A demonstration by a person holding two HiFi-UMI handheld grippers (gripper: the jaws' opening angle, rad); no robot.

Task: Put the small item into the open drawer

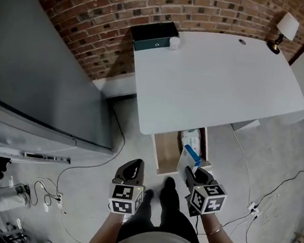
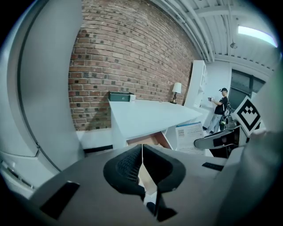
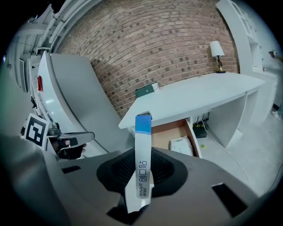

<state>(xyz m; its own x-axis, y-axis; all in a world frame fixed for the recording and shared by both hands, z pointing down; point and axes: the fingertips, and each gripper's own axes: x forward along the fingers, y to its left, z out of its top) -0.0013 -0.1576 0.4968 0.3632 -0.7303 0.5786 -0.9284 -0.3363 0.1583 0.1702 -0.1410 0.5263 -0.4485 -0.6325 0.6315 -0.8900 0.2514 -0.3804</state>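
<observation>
A small flat white box with a blue end (image 1: 189, 155) stands between the jaws of my right gripper (image 1: 195, 174), which is shut on it just in front of the open wooden drawer (image 1: 166, 149) under the white desk (image 1: 220, 82). In the right gripper view the box (image 3: 142, 150) rises upright from the gripper (image 3: 142, 170), and the drawer (image 3: 170, 132) lies beyond with a white packet (image 3: 181, 144) inside. My left gripper (image 1: 131, 167) hangs to the left of the drawer, shut and empty; its pads meet in the left gripper view (image 2: 142, 152).
A dark green box (image 1: 154, 35) and a lamp (image 1: 284, 28) sit at the desk's far edge by the brick wall. A large grey cabinet (image 1: 39, 70) fills the left. Cables (image 1: 48, 194) trail over the floor. A person (image 2: 219, 115) stands far off.
</observation>
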